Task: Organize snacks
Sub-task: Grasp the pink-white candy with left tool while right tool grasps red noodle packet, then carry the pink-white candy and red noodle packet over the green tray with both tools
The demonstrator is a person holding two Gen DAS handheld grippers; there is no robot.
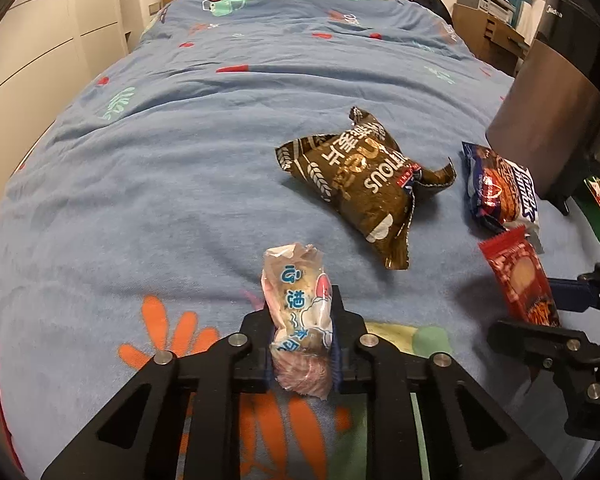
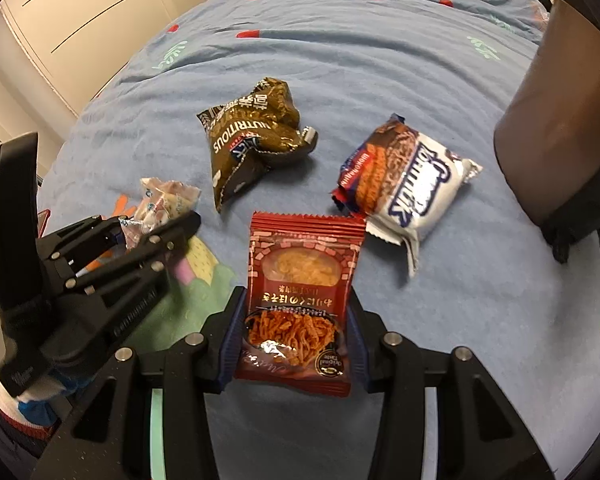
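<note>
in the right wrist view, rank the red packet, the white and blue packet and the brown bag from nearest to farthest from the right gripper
1. red packet: between the right gripper fingers, gripped.
2. white and blue packet: on the blue bedspread, ahead and to the right, just past the red packet's top corner.
3. brown bag: farther up the bed, ahead and slightly left.

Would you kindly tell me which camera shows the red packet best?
The right wrist view: the red packet faces the camera whole, between the right tool's fingers. The left wrist view shows it only obliquely at the right, partly hidden by that tool.
</note>
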